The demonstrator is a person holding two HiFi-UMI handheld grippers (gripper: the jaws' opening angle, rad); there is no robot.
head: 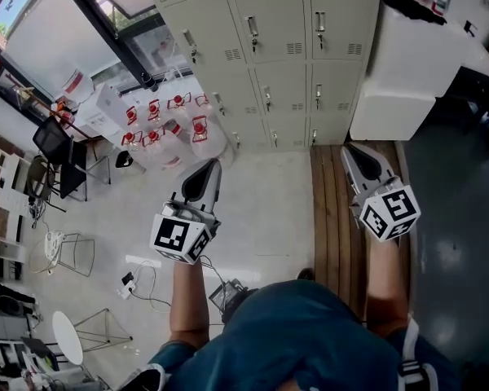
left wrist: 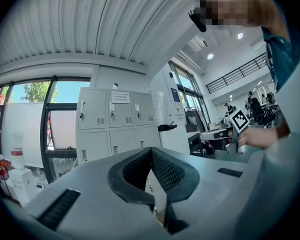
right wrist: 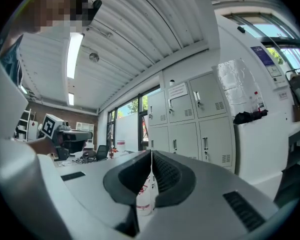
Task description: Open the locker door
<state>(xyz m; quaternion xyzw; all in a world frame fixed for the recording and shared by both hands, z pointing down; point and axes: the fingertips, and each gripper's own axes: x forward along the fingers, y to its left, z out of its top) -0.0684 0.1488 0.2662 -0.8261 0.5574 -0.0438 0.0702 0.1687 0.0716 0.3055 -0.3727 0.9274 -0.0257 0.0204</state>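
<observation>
Pale grey sheet-metal lockers (head: 285,55) fill the top of the head view. The bank is three columns wide and every door is shut. Each door has a slotted vent and an upright metal handle. The bank stands against the wall between the window side and a white boxy cabinet (head: 407,72), well apart from both grippers.

A white paper notice (left wrist: 120,97) is stuck on an upper middle door; the print is too small to read. A blue poster (right wrist: 264,56) hangs on the white wall to the right, also unreadable. Black-and-white square codes cover the marker cubes (head: 389,210).

Clear plastic jugs (head: 167,125) with red markings cluster on the floor by the window; I can't tell what is in them. A dark bundle (head: 411,6) lies on top of the cabinet.

The left gripper (head: 210,165) is clenched, its ribbed black pads meeting at the tip with nothing between them. The right gripper (head: 349,149) is the same, pressed together and empty. Both have smooth grey shells and point toward the lockers.

The floor (head: 261,210) is pale and glossy, with a wood-plank strip (head: 330,218) under the right gripper.
</observation>
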